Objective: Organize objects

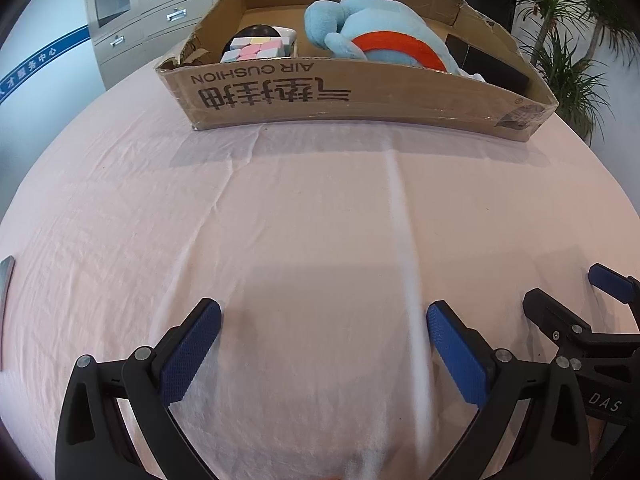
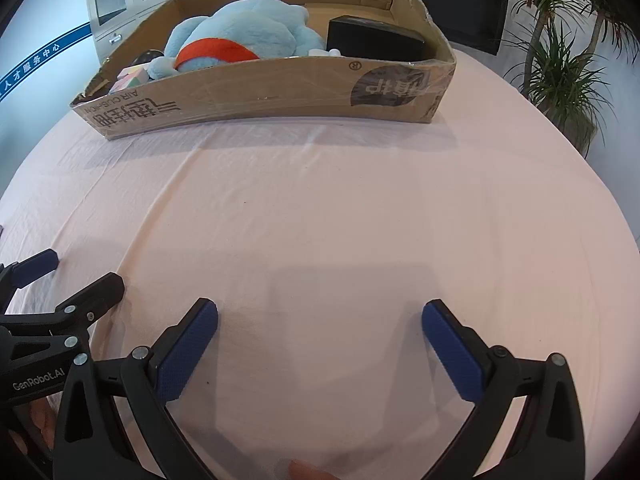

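A shallow cardboard box (image 1: 360, 100) (image 2: 280, 92) stands at the far side of the pink-clothed table. Inside lie a light blue plush toy with a red band (image 1: 384, 38) (image 2: 244, 38), a pastel puzzle cube (image 1: 256, 49) (image 2: 134, 76), a black round object (image 1: 256, 31) behind the cube, and a black box (image 1: 492, 64) (image 2: 376, 38) at the right end. My left gripper (image 1: 323, 316) is open and empty, low over the cloth near the front. My right gripper (image 2: 320, 314) is open and empty beside it. Each shows at the edge of the other's view.
The pink cloth (image 1: 300, 220) has creases running front to back. A grey cabinet (image 1: 148, 12) stands behind left. Potted palms (image 2: 560, 60) stand behind right. A grey flat object (image 1: 6, 284) lies at the table's left edge.
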Demonstrator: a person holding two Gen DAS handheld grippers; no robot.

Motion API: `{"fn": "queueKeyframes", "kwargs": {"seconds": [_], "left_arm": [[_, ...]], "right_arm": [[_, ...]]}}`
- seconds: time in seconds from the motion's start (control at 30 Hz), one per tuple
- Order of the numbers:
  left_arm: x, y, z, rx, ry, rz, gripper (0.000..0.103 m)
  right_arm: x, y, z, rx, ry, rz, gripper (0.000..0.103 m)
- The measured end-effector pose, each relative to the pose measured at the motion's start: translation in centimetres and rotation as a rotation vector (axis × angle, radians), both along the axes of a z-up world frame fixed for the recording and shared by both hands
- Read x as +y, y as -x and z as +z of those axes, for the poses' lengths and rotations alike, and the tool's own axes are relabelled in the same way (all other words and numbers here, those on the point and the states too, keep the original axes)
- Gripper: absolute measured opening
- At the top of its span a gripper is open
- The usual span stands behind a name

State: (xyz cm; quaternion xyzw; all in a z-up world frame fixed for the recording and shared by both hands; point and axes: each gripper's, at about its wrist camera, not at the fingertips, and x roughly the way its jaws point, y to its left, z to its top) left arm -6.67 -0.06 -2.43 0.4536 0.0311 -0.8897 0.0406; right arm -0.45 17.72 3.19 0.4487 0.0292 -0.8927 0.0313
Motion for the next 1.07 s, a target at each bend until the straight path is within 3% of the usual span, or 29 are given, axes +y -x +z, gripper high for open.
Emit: {"fn": "queueKeyframes", "kwargs": {"seconds": [1.07], "left_arm": [[-0.14,0.19,-0.06,0.0,-0.003,-0.016,0.103]], "right_arm": [[0.04,0.02,-0.02,0.0,0.0,0.0,0.102]]}}
